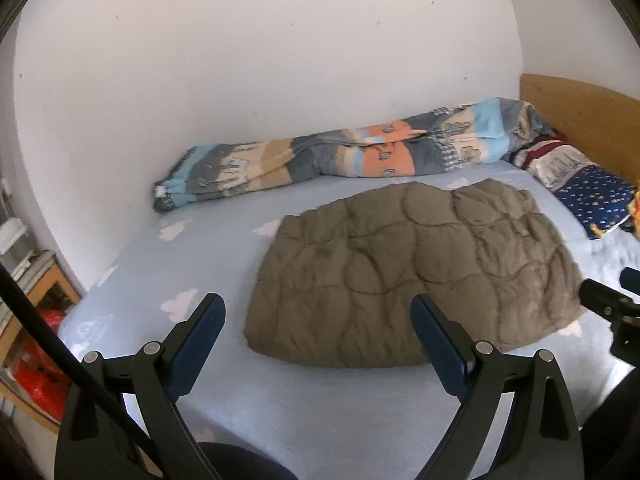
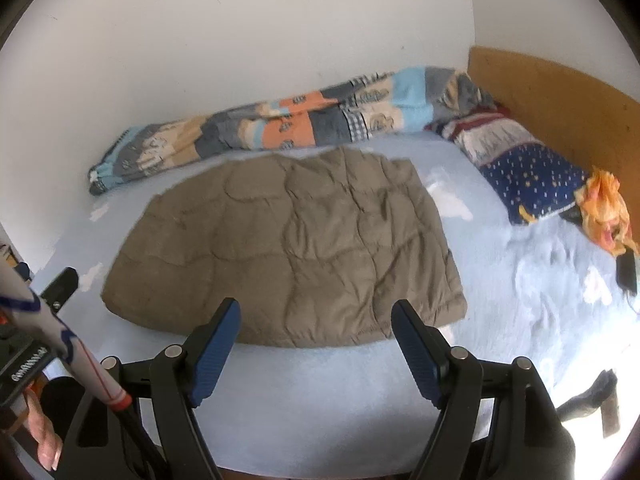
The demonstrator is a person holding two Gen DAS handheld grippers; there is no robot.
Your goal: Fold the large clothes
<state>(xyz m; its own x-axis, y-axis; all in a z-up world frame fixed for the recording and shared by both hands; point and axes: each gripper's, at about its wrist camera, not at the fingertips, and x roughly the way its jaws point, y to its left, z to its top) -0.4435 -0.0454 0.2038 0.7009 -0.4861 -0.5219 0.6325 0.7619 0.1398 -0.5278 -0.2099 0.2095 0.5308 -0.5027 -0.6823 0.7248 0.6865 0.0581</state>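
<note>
A folded brown quilted jacket (image 1: 416, 276) lies flat in the middle of the bed, on a pale blue sheet (image 1: 224, 248) printed with white clouds. The left gripper (image 1: 318, 312) hangs above the near edge of the jacket with its fingers spread wide and nothing between them. The right gripper (image 2: 316, 316) is likewise spread wide and empty, above the jacket's near edge on the other side.

Along the white wall (image 1: 260, 60) a striped blanket (image 1: 332, 154) is bunched into a long roll. Near the wooden headboard (image 1: 580, 108) sits a dark blue pillow (image 1: 592, 196) with small yellow marks.

The left view alone shows shelves (image 1: 32, 280) with red things past the foot of the bed, and the tip of the right gripper at its right edge. The right view alone shows an orange cloth (image 2: 606, 208) beside the pillow, a dark flat thing (image 2: 626, 272) just below it on the sheet, and, at its left edge, a hand (image 2: 42, 428) under the left tool.
</note>
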